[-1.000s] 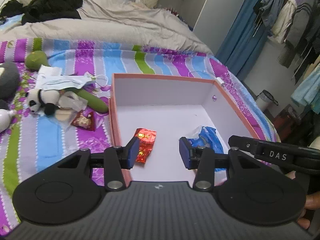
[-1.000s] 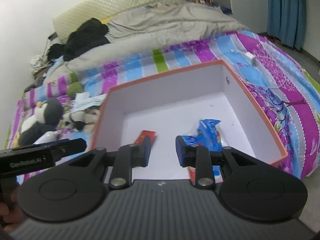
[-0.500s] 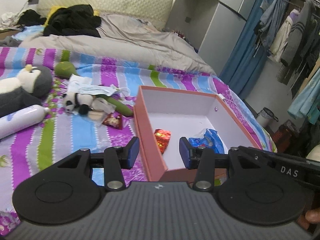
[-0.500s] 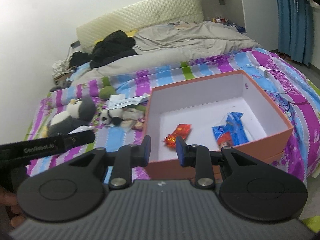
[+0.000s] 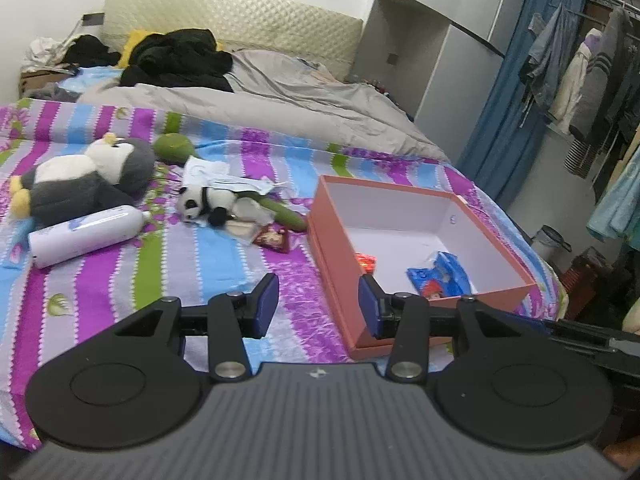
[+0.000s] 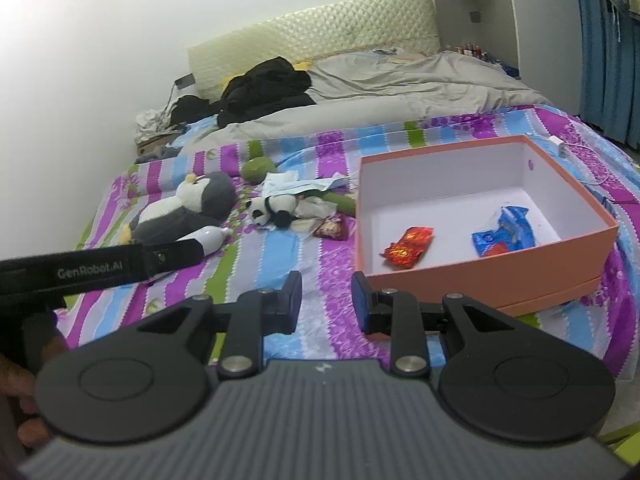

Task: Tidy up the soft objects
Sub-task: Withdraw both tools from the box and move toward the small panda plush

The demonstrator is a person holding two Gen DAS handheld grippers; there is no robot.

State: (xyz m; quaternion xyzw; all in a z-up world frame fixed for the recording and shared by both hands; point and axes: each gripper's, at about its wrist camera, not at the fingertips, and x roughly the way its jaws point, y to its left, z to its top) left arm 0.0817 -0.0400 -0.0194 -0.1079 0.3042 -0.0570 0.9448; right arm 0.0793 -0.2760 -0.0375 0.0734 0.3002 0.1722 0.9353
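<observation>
Nothing is held by the left gripper (image 5: 318, 304) or the right gripper (image 6: 326, 300); both are parted above the striped bedspread (image 6: 320, 256), just short of the orange box (image 6: 492, 276). Inside the box a red wrapper (image 6: 408, 247) and blue packet (image 6: 504, 232) are seen. Left of it a panda plush (image 6: 270, 209), penguin plush (image 6: 188, 208) and white bottle (image 5: 86, 236) are scattered.

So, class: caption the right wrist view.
Open right gripper over striped bed; orange box holds two snack packets.
</observation>
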